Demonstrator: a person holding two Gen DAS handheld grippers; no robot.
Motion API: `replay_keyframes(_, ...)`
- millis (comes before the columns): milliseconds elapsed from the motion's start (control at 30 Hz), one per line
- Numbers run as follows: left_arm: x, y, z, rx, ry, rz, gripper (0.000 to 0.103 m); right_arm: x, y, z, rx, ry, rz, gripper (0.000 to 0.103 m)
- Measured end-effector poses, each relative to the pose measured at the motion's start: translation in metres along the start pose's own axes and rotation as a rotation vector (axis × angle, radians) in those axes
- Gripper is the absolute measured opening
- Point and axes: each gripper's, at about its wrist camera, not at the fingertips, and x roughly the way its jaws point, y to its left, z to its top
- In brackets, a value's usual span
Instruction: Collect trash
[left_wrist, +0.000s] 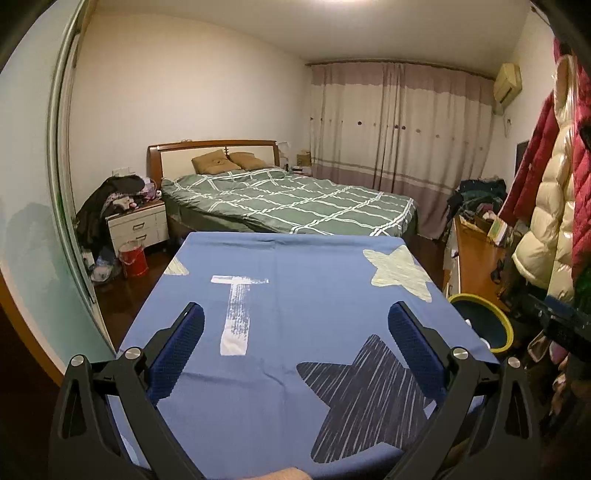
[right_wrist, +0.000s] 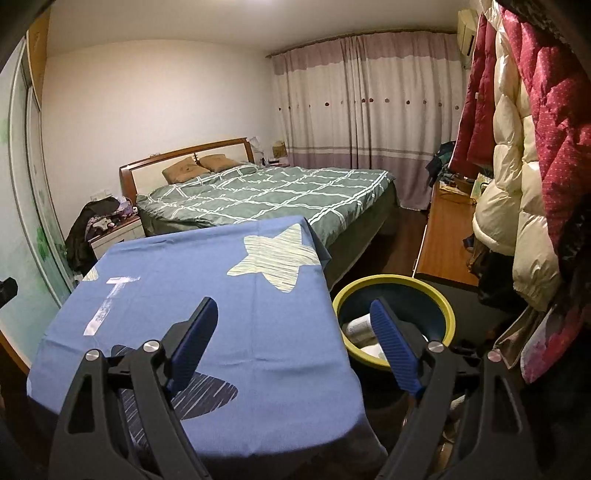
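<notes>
Dim, warm light falls from the ceiling (left_wrist: 332, 3); both views stay sharp; fisheye bends the edges; black vignette fills the corners.

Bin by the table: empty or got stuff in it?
Not empty. In the right wrist view the yellow-rimmed bin holds pale items, one like a white bottle. How full: cannot tell.

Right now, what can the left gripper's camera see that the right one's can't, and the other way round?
Only the left view shows the red bucket on the floor by the nightstand. Only the right view looks into the yellow-rimmed bin, where pale trash lies. Both show the blue star cloth, the green checked bed, the curtains and hanging coats; the left gripper and right gripper are open and empty.
</notes>
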Motion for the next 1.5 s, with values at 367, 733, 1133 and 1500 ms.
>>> replay_keyframes(367, 0.011, -0.015, 0.000, 0.008, 0.016, 0.018, 0.098, 0.001, -0.010, -0.003, 0.019, 0.005, -0.013, 0.081)
replay_keyframes(733, 0.022, -0.020, -0.002, 0.014, 0.045, 0.003, 0.098, 0.001, -0.010, -0.003, 0.014, 0.008, -0.018, 0.081)
replay_keyframes(1133, 0.026, -0.015, -0.004, 0.005, 0.050, 0.003, 0.098, 0.002, -0.009, -0.005, 0.007, 0.016, -0.019, 0.082)
replay_keyframes(1500, 0.034, -0.018, -0.011, 0.008, 0.077, -0.013, 0.098, 0.006, -0.010, -0.007, 0.013, 0.025, -0.018, 0.082)
